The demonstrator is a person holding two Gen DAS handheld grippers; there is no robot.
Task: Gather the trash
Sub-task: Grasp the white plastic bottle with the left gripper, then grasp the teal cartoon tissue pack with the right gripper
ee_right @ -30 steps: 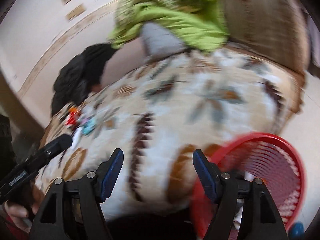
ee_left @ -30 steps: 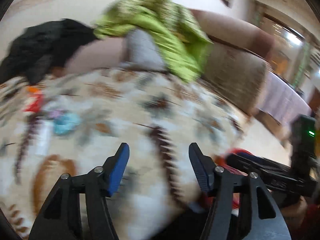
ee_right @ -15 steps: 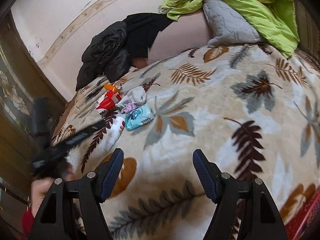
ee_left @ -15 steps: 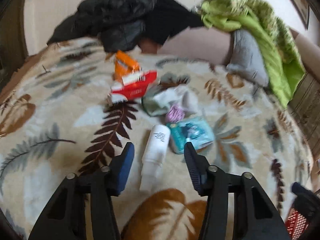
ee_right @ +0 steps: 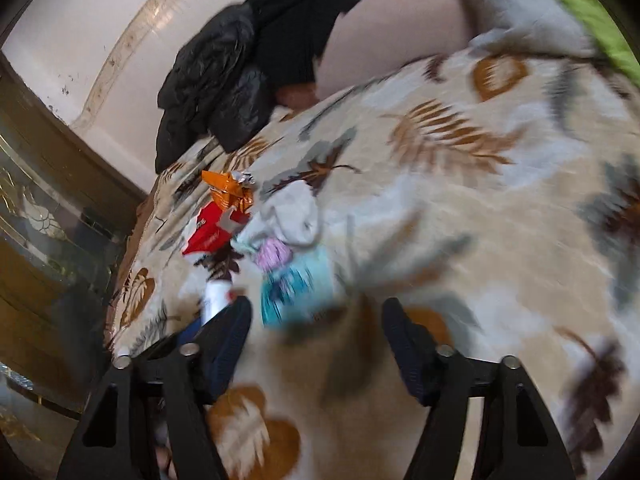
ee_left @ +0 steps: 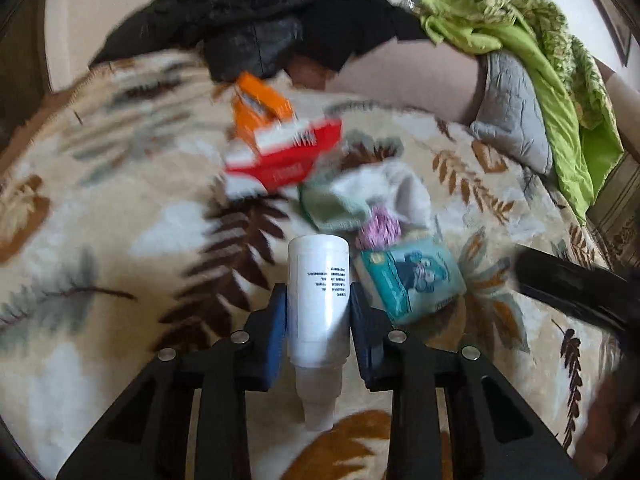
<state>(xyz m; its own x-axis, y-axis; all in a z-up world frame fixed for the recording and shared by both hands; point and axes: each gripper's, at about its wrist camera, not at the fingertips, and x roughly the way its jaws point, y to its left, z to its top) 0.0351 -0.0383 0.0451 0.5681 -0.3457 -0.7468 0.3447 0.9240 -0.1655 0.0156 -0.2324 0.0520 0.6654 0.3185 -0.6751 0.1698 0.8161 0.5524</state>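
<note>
A white plastic bottle (ee_left: 318, 300) lies on the leaf-patterned blanket (ee_left: 100, 240). My left gripper (ee_left: 318, 304) is closed on its sides, blue pads touching it. Beyond it lie a teal packet (ee_left: 412, 276), a purple scrap (ee_left: 378, 230), crumpled white paper (ee_left: 380, 196), a red-and-white box (ee_left: 288, 152) and an orange wrapper (ee_left: 260, 104). My right gripper (ee_right: 316, 328) is open and empty, just short of the teal packet (ee_right: 298, 292). The bottle (ee_right: 216, 296) shows beside its left finger.
A black jacket (ee_left: 256, 12) lies at the back of the bed. A grey pillow (ee_left: 512, 112) and green cloth (ee_left: 540, 52) are at the back right. A dark wooden cabinet (ee_right: 44, 208) stands left of the bed. The right gripper's finger (ee_left: 572, 288) enters the left view.
My left gripper moved forward over the bottle and closed on it. My right gripper moved forward and left toward the trash pile, staying open.
</note>
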